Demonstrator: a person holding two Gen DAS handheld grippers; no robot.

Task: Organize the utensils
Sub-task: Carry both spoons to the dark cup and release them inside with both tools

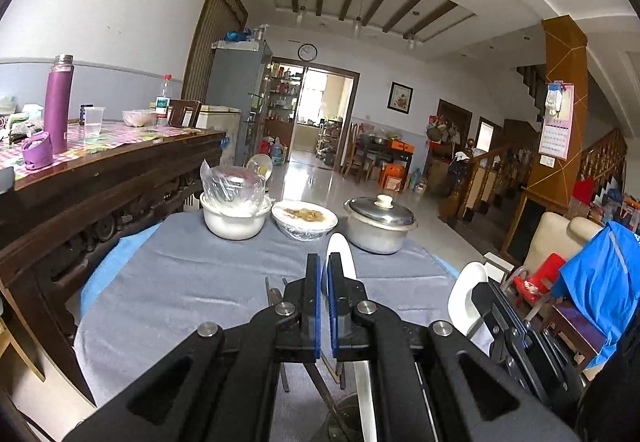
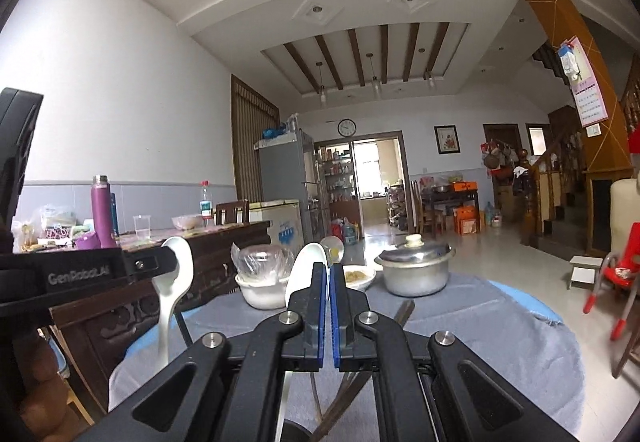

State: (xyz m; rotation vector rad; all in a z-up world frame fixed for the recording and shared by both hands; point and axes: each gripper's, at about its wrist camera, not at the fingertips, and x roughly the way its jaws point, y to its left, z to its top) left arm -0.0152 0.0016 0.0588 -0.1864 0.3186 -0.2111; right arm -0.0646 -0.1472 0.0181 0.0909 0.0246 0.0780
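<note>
My left gripper (image 1: 324, 270), nearest the lens, clamps a white spoon (image 1: 340, 254); my right gripper (image 2: 330, 278) pinches another white spoon (image 2: 308, 266). Both are mid-carry above the grey-clothed surface (image 1: 180, 282), pot (image 1: 380, 222) at one o'clock. Next, I judge: find their holder.

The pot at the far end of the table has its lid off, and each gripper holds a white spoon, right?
Not quite: the pot has its lid on, white knob on top, as the left wrist view shows. Each gripper does hold a white spoon.

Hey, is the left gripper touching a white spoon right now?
Touching: the right wrist view shows left gripper clamped on white spoon.
</note>
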